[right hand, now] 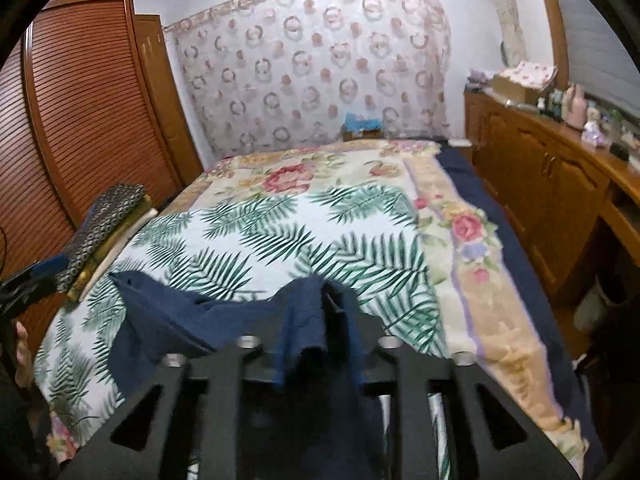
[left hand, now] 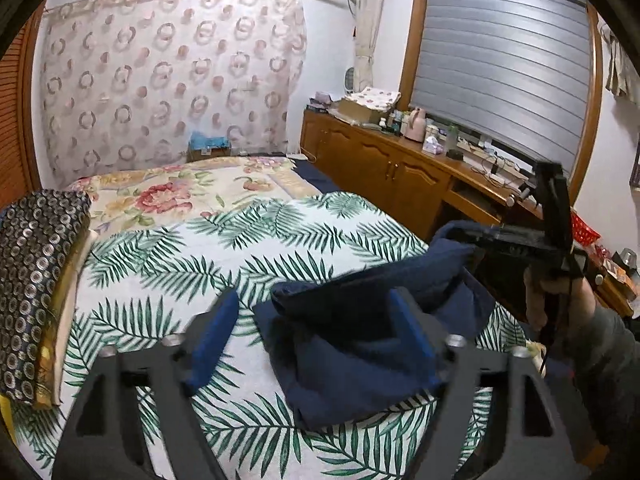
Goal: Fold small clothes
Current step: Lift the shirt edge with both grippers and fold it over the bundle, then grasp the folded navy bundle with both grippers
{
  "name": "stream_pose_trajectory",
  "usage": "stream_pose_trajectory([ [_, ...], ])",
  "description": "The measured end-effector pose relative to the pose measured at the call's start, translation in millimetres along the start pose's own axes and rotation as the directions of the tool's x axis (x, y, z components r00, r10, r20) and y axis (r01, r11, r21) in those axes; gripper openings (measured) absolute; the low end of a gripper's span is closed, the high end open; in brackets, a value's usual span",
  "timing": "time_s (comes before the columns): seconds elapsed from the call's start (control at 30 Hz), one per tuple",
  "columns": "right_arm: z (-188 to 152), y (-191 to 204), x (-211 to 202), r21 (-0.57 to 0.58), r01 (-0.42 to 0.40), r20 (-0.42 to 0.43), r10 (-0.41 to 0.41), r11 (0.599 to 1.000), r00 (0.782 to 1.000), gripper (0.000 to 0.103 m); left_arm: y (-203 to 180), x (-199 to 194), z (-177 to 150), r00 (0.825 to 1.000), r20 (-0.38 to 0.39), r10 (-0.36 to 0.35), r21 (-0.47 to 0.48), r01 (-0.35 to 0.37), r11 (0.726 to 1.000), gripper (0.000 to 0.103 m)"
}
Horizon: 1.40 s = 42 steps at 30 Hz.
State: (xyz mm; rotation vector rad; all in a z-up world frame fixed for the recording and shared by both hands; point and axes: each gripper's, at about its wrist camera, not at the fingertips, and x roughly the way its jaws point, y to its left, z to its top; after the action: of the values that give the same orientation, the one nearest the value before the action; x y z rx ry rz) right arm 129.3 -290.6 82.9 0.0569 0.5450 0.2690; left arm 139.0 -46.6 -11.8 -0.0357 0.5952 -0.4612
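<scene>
Navy cloth [left hand: 360, 344] lies bunched on the leaf-print sheet [left hand: 224, 248] near the bed's front edge. Left tool [left hand: 316, 320] stands wide apart, its right pad against the cloth, gripping nothing. Right tool [right hand: 320, 312] is part open with a cloth fold draped between its fingers.

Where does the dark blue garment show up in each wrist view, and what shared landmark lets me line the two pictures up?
Left wrist view: the dark blue garment lies crumpled at lower centre-right on the palm-leaf sheet, partly behind the right-hand blue pad.
Right wrist view: the dark blue garment spreads across the lower left and centre, one edge draped at the tongs.
Shared landmark: the folded dotted dark cloth stack at the bed's left edge.
</scene>
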Motion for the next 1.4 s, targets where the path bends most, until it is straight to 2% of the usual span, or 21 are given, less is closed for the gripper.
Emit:
stream_pose_trajectory([
  [0.03, 1, 1, -4, 0.0, 0.003, 0.018, -0.003, 1.0, 1.0, 0.055, 0, 4, -3, 1.0, -0.017, -0.004, 0.0, 0.004, 1.0, 0.079],
  [0.1, -5, 0, -8, -0.009, -0.002, 0.038, 0.002, 1.0, 0.999, 0.06, -1, 11, -7, 0.999, -0.044, -0.004, 0.004, 0.004, 1.0, 0.079],
  [0.23, -19, -2, -15, -0.044, -0.002, 0.05, 0.004, 0.999, 0.999, 0.06, -2, 28, -16, 0.996, -0.092, 0.021, 0.027, -0.018, 0.999, 0.079],
  [0.33, -32, -1, -7, -0.087, -0.031, -0.006, 0.031, 0.996, 1.0, 0.061, -2, 44, -18, 0.991, -0.13, 0.022, 0.03, -0.018, 0.999, 0.079],
  [0.4, -35, 2, 1, -0.114, -0.014, -0.033, 0.01, 0.993, 0.999, 0.061, -1, 57, -17, 0.987, -0.156, 0.031, 0.039, -0.025, 0.999, 0.079],
  [0.6, -17, 8, 30, -0.124, -0.048, -0.072, 0.039, 0.991, 0.997, 0.061, 13, 91, -9, 0.977, -0.205, 0.051, 0.019, -0.048, 0.999, 0.079],
  [0.7, -5, 8, 48, -0.132, -0.006, -0.084, -0.005, 0.991, 0.996, 0.061, 28, 106, -5, 0.959, -0.225, 0.173, 0.021, -0.173, 0.985, 0.079],
  [0.83, 4, -3, 61, -0.065, 0.078, -0.118, -0.085, 0.995, 0.989, 0.061, 44, 107, -7, 0.955, -0.233, 0.185, -0.026, -0.196, 0.98, 0.079],
  [0.9, 6, -7, 61, -0.038, 0.06, -0.116, -0.064, 0.997, 0.991, 0.061, 44, 100, -10, 0.961, -0.216, 0.173, -0.036, -0.185, 0.982, 0.079],
  [0.97, 7, -8, 60, -0.018, 0.041, -0.118, -0.043, 0.999, 0.992, 0.061, 41, 91, -11, 0.975, -0.189, 0.117, -0.057, -0.13, 0.99, 0.079],
  [1.07, 5, -11, 58, -0.001, -0.002, -0.126, 0.002, 1.0, 0.992, 0.061, 32, 86, -7, 0.986, -0.157, 0.053, -0.062, -0.063, 0.996, 0.079],
  [1.13, 4, -12, 62, 0.012, -0.045, -0.137, 0.046, 0.999, 0.99, 0.061, 25, 93, -2, 0.987, -0.16, 0.027, -0.048, -0.035, 0.998, 0.079],
  [1.23, 5, -18, 68, 0.019, -0.053, -0.155, 0.055, 0.998, 0.986, 0.061, 19, 111, 2, 0.977, -0.213, 0.023, -0.038, -0.031, 0.999, 0.065],
  [1.33, 6, -23, 70, 0.034, -0.067, -0.166, 0.072, 0.997, 0.984, 0.061, 17, 123, 4, 0.969, -0.248, 0.0, -0.041, -0.011, 0.999, 0.038],
  [1.37, 7, -24, 70, 0.036, -0.069, -0.165, 0.074, 0.997, 0.983, 0.061, 15, 123, 5, 0.969, -0.248, -0.006, -0.037, -0.004, 0.999, 0.021],
  [1.4, 8, -25, 71, 0.036, -0.069, -0.163, 0.074, 0.997, 0.984, 0.061, 14, 120, 5, 0.97, -0.242, -0.006, -0.033, -0.002, 0.999, 0.014],
])
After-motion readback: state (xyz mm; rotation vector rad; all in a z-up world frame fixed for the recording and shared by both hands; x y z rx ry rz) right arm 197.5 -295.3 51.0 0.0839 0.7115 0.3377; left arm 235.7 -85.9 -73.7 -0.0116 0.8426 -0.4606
